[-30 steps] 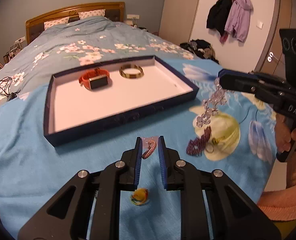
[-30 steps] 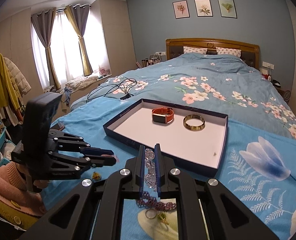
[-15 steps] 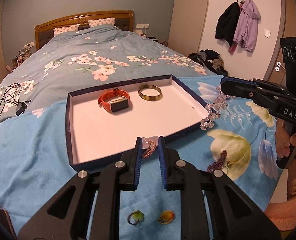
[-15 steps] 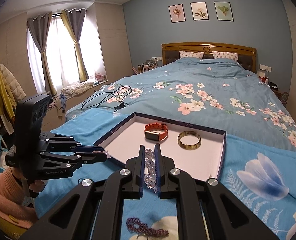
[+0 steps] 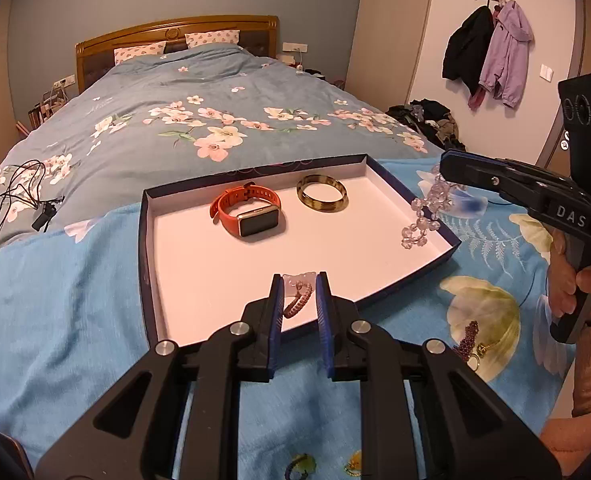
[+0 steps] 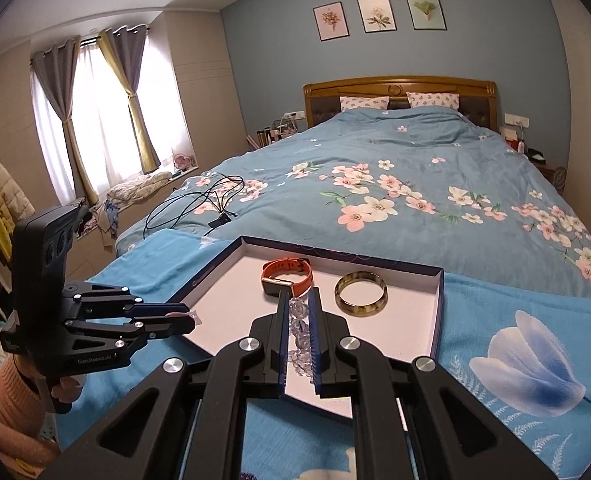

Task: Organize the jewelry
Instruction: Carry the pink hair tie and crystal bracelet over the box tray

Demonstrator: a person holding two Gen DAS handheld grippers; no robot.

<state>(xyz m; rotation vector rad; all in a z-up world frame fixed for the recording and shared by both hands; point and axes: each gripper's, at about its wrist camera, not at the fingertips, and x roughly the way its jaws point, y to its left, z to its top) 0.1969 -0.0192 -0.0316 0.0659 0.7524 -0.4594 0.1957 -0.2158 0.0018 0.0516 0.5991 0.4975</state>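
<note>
Both tongs carrying jewelry to the tray

Left tongs pinch a braided bracelet over the tray's near edge; right tongs clamp a crystal bead bracelet above its right side, likely for sorting beside the watch.

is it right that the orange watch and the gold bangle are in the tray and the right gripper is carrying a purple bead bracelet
Not quite. The right gripper carries a clear crystal bead bracelet, as the left wrist view shows. The orange watch and gold bangle do lie in the tray.
</note>
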